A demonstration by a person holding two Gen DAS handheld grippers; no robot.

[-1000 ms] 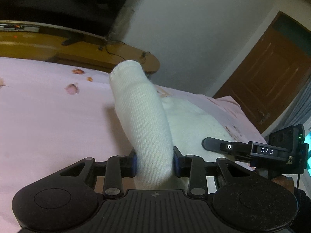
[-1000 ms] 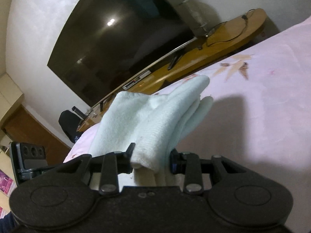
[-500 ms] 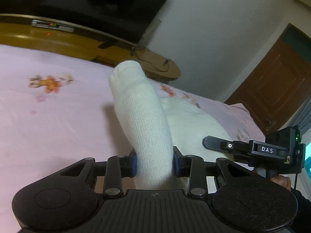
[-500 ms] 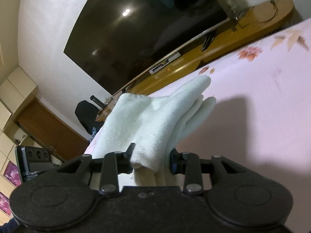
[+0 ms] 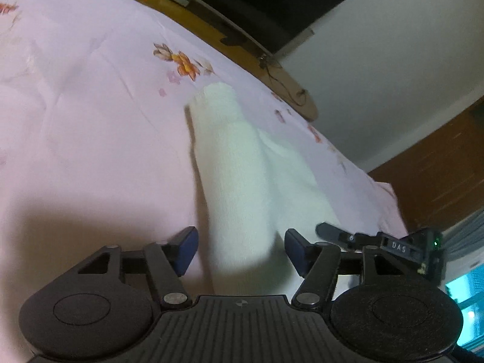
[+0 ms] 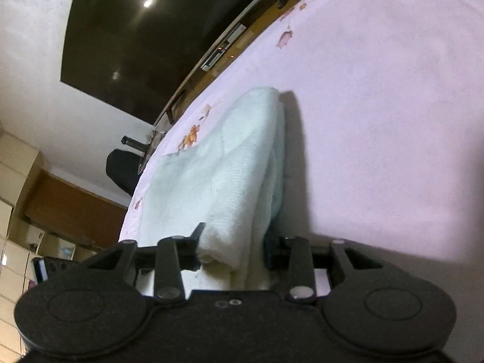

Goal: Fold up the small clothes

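A white garment (image 5: pixel 233 181) lies on the pink bed (image 5: pixel 90 151), its long axis running away from the left hand-held gripper (image 5: pixel 240 249), whose opening jaws stand clear of it. The right hand-held gripper (image 6: pixel 233 252), jaws opening, flanks its folded edge (image 6: pixel 230 193).

Left gripper (image 5: pixel 240 249): black ribbed body, two round discs, silver pivot screws, blue finger pads (image 5: pixel 186 249). Right gripper (image 6: pixel 231 249): same black build, silver screws; seen beside the left gripper, its housing reads "DAS" near a green LED.
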